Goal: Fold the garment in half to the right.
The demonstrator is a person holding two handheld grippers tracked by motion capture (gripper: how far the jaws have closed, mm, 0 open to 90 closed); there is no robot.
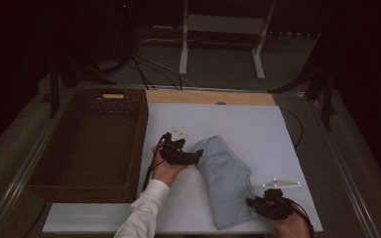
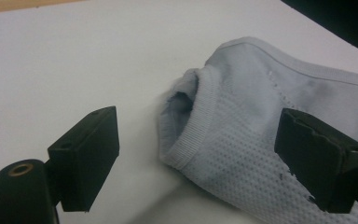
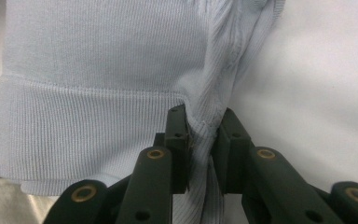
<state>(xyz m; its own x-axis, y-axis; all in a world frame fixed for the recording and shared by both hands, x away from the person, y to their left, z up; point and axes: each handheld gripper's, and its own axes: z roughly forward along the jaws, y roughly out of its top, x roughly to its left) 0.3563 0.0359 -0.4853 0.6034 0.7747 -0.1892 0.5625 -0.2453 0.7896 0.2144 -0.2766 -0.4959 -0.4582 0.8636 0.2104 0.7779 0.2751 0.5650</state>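
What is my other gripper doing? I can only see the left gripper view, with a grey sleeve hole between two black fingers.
Observer: The right gripper is shut on the grey garment; its fingers pinch a bunched ribbed edge.
Operator: Where on the table is it?
Observer: At the near edge of the white board, by the garment's near end.
Operator: Is there a box somewhere?
Observer: Yes, a brown wicker basket stands at the left of the board, on the far side of your left gripper from the garment.
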